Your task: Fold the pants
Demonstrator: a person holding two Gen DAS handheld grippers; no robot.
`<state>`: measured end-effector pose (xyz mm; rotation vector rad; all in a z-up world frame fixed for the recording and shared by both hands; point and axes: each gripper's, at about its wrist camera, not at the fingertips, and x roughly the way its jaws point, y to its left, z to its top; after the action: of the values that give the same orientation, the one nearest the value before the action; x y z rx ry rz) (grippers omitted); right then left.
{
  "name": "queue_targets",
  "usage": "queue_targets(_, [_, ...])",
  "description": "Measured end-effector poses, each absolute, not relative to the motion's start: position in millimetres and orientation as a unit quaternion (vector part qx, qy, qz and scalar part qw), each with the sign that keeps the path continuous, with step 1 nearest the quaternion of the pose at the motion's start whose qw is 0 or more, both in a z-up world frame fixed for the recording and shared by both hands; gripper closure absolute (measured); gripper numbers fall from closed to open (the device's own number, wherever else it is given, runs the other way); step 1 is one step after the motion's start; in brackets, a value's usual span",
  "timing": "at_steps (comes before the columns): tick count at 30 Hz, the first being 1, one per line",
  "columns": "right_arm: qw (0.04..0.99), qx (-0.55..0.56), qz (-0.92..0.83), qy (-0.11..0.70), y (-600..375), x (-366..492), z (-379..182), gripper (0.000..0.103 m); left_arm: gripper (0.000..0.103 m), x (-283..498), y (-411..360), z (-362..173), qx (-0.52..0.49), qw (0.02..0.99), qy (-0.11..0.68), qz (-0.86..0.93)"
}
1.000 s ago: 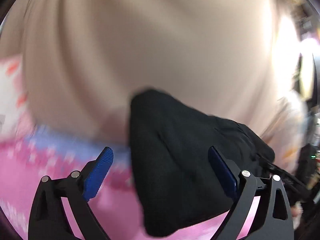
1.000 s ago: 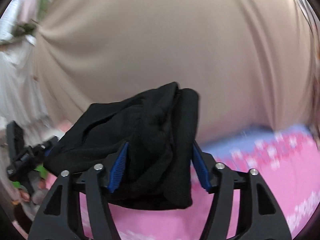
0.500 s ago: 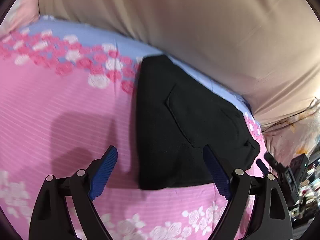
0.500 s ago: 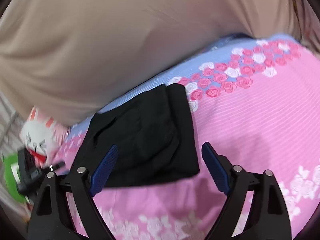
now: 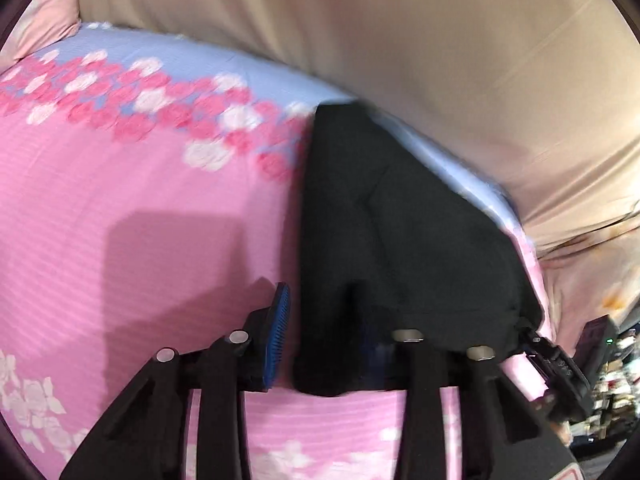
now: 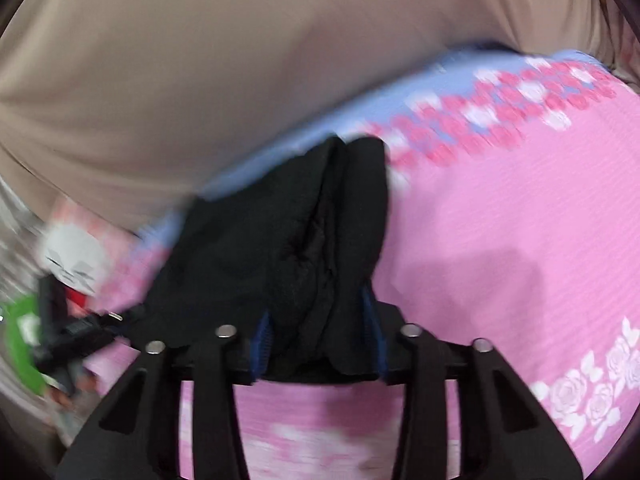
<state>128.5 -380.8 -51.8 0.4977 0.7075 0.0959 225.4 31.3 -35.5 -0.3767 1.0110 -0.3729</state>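
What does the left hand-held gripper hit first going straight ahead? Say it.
The black pants: their near edge already lies between the closing jaws of the left hand-held gripper, so it meets them at once. Beyond lies the pink sheet.

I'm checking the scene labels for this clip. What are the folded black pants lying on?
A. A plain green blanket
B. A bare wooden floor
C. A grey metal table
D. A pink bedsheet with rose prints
D: the black pants rest on the pink bedsheet, whose rose prints and a light blue band show in both wrist views.
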Motion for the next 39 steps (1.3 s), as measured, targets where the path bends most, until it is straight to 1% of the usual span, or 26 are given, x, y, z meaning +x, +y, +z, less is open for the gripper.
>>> queue_targets(1, [0.904, 0.259, 0.046, 0.337, -384.0, 124.2, -49.3, 0.052, 0.057, 221.8, 34.2, -34.6, -0.187, 0.845, 0.47, -0.176])
queue_targets(2, [0.912, 0.257, 0.033, 0.317, -384.3, 116.0, -37.3, 0.057, 0.058, 217.5, 38.6, -29.7, -0.19, 0.849, 0.462, -0.173])
queue_targets(3, [0.927, 0.236, 0.021, 0.292, -381.4, 108.8, -23.9, 0.059, 0.062, 212.5, 40.1, -22.0, -0.188, 0.856, 0.45, -0.17])
queue_targets(4, [0.941, 0.208, 0.013, 0.268, -375.6, 101.8, -9.4, 0.066, 0.063, 208.3, 39.4, -14.0, -0.184, 0.863, 0.439, -0.168])
queue_targets(5, [0.95, 0.184, 0.013, 0.251, -367.4, 97.1, 4.3, 0.077, 0.063, 202.7, 36.2, -4.9, -0.174, 0.875, 0.421, -0.166])
queue_targets(6, [0.953, 0.171, 0.021, 0.249, -359.9, 98.3, 11.8, 0.082, 0.062, 197.6, 36.5, 2.0, -0.162, 0.883, 0.409, -0.163])
queue_targets(7, [0.954, 0.162, 0.029, 0.252, -354.9, 101.3, 13.5, 0.088, 0.062, 194.6, 30.4, 8.2, -0.147, 0.891, 0.4, -0.159])
queue_targets(8, [0.953, 0.144, 0.031, 0.263, -346.8, 109.8, 10.9, 0.089, 0.061, 190.5, 20.8, 12.3, -0.124, 0.899, 0.39, -0.153])
queue_targets(9, [0.952, 0.126, 0.019, 0.278, -342.1, 120.2, 2.0, 0.089, 0.054, 188.6, 15.2, 13.1, -0.109, 0.903, 0.387, -0.149])
queue_targets(10, [0.946, 0.102, -0.007, 0.308, -339.8, 136.7, -16.5, 0.09, 0.052, 186.3, 7.8, 12.0, -0.092, 0.907, 0.385, -0.142])
queue_targets(11, [0.94, 0.093, -0.021, 0.327, -340.5, 146.8, -29.7, 0.094, 0.05, 183.3, 5.1, 10.4, -0.083, 0.909, 0.384, -0.137])
queue_targets(13, [0.942, 0.106, -0.024, 0.316, -344.1, 140.2, -35.5, 0.094, 0.05, 180.4, -2.5, 3.9, -0.062, 0.911, 0.388, -0.124])
queue_targets(15, [0.95, 0.109, -0.014, 0.291, -339.2, 122.3, -17.3, 0.091, 0.05, 179.0, -5.0, -0.1, -0.05, 0.913, 0.387, -0.118])
queue_targets(17, [0.959, 0.101, -0.014, 0.264, -333.9, 108.6, -6.3, 0.091, 0.05, 179.3, -5.0, -2.3, -0.042, 0.915, 0.386, -0.11])
queue_targets(19, [0.958, 0.081, -0.032, 0.272, -333.6, 113.0, -15.1, 0.091, 0.048, 175.7, -5.2, -2.9, -0.034, 0.918, 0.38, -0.105])
queue_targets(21, [0.95, 0.066, -0.046, 0.303, -336.6, 126.5, -38.3, 0.091, 0.042, 172.4, -6.4, -3.7, -0.023, 0.923, 0.372, -0.098])
queue_targets(22, [0.95, 0.067, -0.047, 0.303, -337.0, 126.8, -39.1, 0.092, 0.041, 171.6, -6.8, -4.6, -0.02, 0.924, 0.37, -0.097])
queue_targets(26, [0.964, 0.066, -0.048, 0.253, -330.1, 103.5, -16.7, 0.091, 0.04, 166.4, -8.7, -6.5, -0.001, 0.929, 0.36, -0.082])
queue_targets(35, [0.964, 0.057, -0.079, 0.247, -329.1, 70.8, -26.4, 0.09, 0.036, 152.6, -12.6, -6.2, 0.016, 0.937, 0.343, -0.065])
queue_targets(38, [0.963, 0.078, -0.073, 0.248, -335.1, 68.7, -27.5, 0.09, 0.032, 147.9, -12.4, -4.7, 0.017, 0.938, 0.339, -0.062])
queue_targets(39, [0.961, 0.095, -0.059, 0.252, -338.7, 68.9, -28.0, 0.09, 0.027, 147.2, -8.8, -3.4, 0.007, 0.937, 0.343, -0.07])
